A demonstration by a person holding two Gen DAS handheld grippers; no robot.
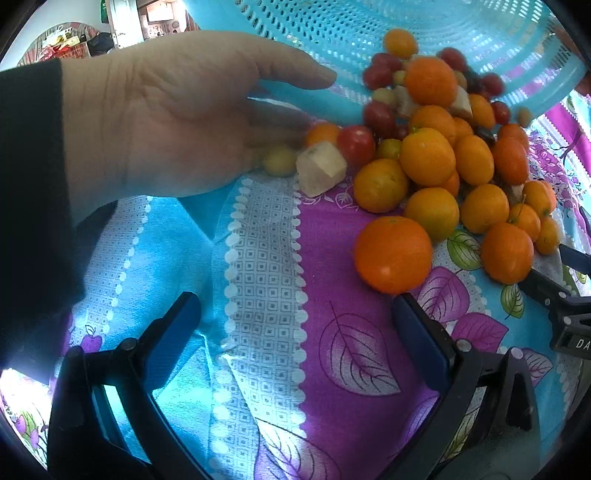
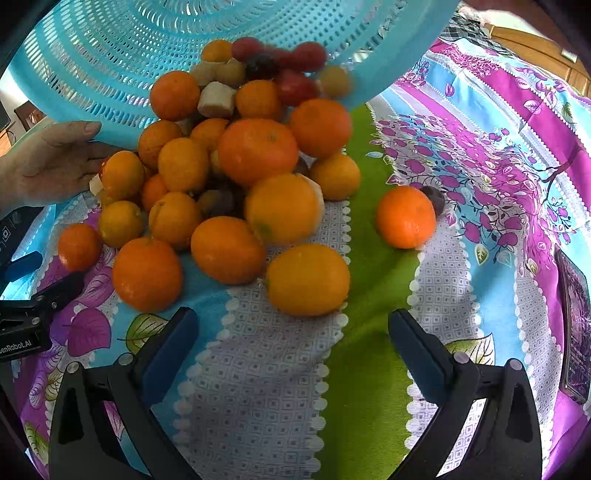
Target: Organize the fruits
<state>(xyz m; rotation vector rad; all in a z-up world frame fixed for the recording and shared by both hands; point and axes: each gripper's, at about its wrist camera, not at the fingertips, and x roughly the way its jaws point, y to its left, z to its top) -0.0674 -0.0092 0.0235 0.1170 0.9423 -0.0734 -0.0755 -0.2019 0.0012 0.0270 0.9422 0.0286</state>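
Note:
A blue perforated basket is tipped over the table, held by a person's hand. A heap of oranges, red grapes, small yellow fruits and pale fruit chunks spills from it onto the patterned cloth. One orange lies apart on the right. My left gripper is open, low in front of the heap. My right gripper is open too, just short of the nearest orange. Each gripper shows at the edge of the other's view.
The flowered blue, purple and green tablecloth covers the table. A dark phone-like object lies at the right edge. A small dark fruit sits behind the lone orange. A room with furniture shows at the far left.

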